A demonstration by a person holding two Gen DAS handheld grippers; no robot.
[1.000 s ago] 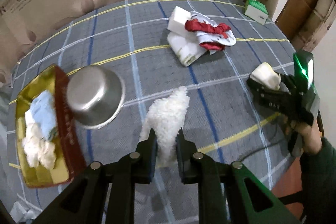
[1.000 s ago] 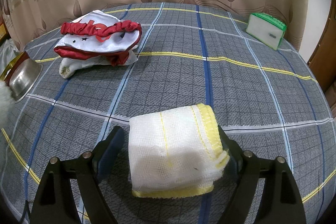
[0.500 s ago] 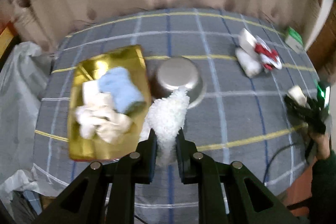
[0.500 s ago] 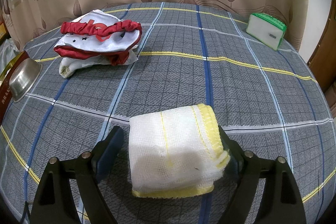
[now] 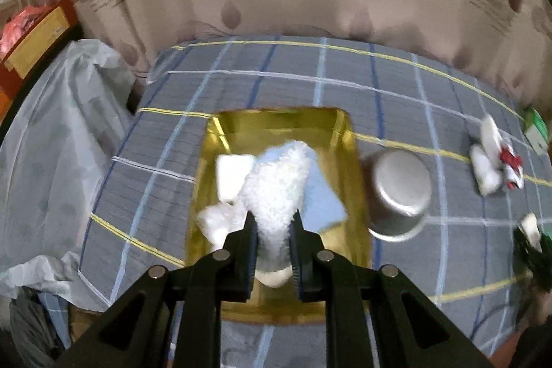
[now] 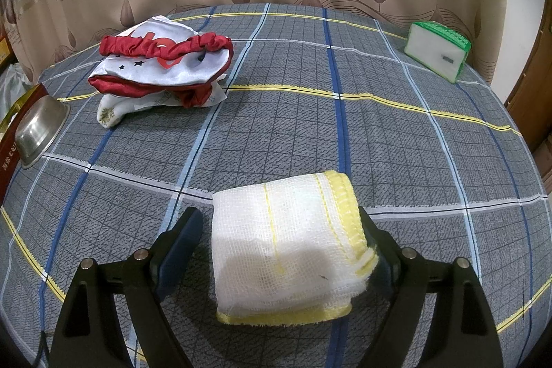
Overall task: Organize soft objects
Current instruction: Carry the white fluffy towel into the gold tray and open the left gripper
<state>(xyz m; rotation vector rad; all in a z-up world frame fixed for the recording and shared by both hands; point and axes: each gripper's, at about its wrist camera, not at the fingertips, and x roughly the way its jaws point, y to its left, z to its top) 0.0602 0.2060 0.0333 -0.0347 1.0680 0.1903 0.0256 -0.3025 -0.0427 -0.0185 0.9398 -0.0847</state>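
My left gripper (image 5: pixel 272 223) is shut on a fluffy white cloth (image 5: pixel 276 192) and holds it above the gold box (image 5: pixel 345 133). The box holds a light blue cloth (image 5: pixel 324 199) and white soft pieces (image 5: pixel 233 175). My right gripper (image 6: pixel 281 230) is open, its jaws on either side of a folded white gauze cloth with yellow trim (image 6: pixel 286 244) lying on the table; a gap shows at the left jaw. It shows small at the right edge of the left wrist view (image 5: pixel 529 228). A red and white satin piece (image 6: pixel 162 61) lies on a white pack at back left.
An upturned steel bowl (image 5: pixel 398 192) stands right of the box, also in the right wrist view (image 6: pixel 39 130). A green and white tissue pack (image 6: pixel 436 50) is at the back right. The checked tablecloth (image 6: pixel 345 126) covers the table. Clear plastic sheeting (image 5: pixel 51 133) lies left of it.
My left gripper has swung left with the fluffy cloth, from the table's middle to over the gold box. The right gripper and gauze cloth have not moved.
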